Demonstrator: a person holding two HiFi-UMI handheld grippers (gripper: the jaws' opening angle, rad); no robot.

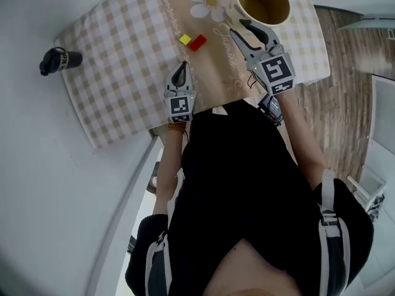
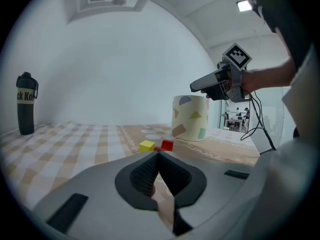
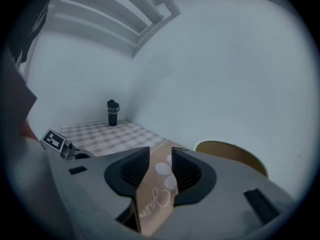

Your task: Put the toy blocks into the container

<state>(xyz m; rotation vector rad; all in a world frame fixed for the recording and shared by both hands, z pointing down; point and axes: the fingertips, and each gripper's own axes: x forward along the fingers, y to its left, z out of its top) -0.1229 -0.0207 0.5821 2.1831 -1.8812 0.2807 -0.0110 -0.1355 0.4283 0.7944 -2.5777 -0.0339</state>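
Note:
A yellow block (image 1: 185, 39) and a red block (image 1: 197, 42) lie side by side on the tan strip of the tablecloth. The container, a cream cup with coloured shapes (image 2: 190, 118), stands behind them to the right, and its rim (image 1: 237, 8) shows at the top of the head view. My left gripper (image 1: 181, 66) hovers just short of the blocks. Its jaws meet at the tips and hold nothing (image 2: 158, 154); the yellow block (image 2: 147, 145) and red block (image 2: 166, 145) sit right ahead. My right gripper (image 1: 238, 28) is raised beside the cup, open and empty (image 3: 160, 153).
A black bottle (image 1: 58, 60) stands on the far left corner of the checked cloth (image 1: 117, 54). The table ends at a white wall behind and on the left. Wooden floor (image 1: 345, 73) lies beyond its right edge. The person's dark torso fills the lower head view.

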